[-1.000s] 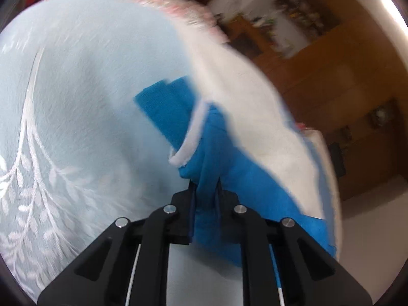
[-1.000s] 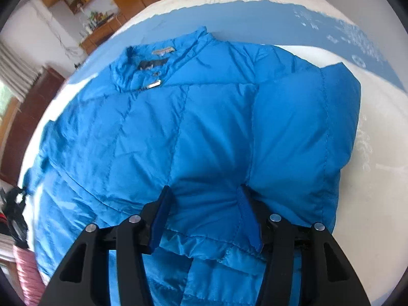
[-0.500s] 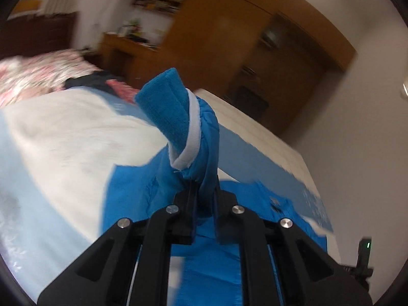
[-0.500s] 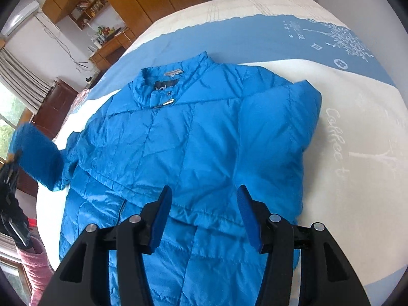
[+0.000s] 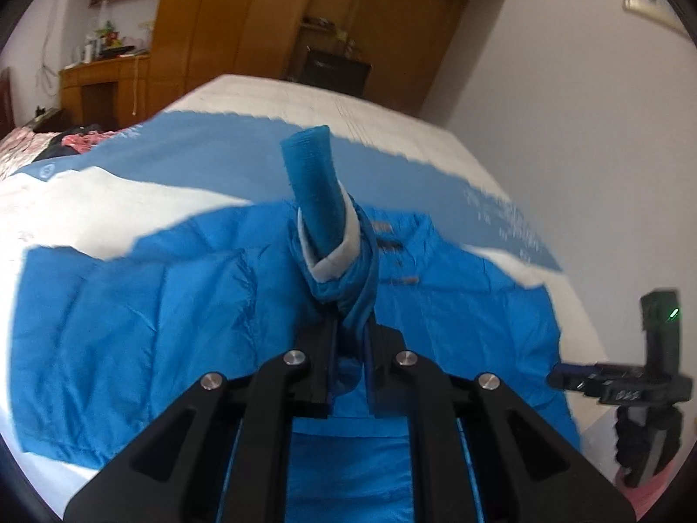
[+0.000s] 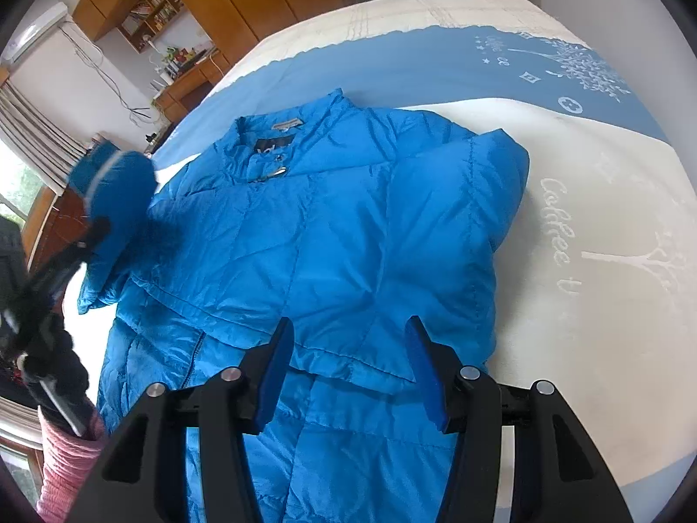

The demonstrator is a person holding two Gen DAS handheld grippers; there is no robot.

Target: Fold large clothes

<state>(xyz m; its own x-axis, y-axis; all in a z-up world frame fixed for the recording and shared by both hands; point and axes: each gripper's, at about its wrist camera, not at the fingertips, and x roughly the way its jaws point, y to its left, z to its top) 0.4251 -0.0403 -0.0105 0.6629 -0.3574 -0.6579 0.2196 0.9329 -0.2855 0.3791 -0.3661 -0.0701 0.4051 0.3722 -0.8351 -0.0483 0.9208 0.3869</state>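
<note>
Pinching the sleeve cuff [image 5: 324, 213] between closed fingers, the left gripper [image 5: 350, 340] holds it raised over the blue jacket [image 6: 331, 235], which lies front-up on the bed [image 6: 610, 226]. The right gripper [image 6: 350, 348] hovers over the jacket's middle, fingers apart.

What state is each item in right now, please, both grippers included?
Blue jacket: lying face up on the bed, collar fastened.
Left sleeve: lifted off the bed, cuff pointing up.
Right sleeve: folded over the front.
Left gripper: jaws shut on the left sleeve.
Right gripper: jaws open, holding nothing.
</note>
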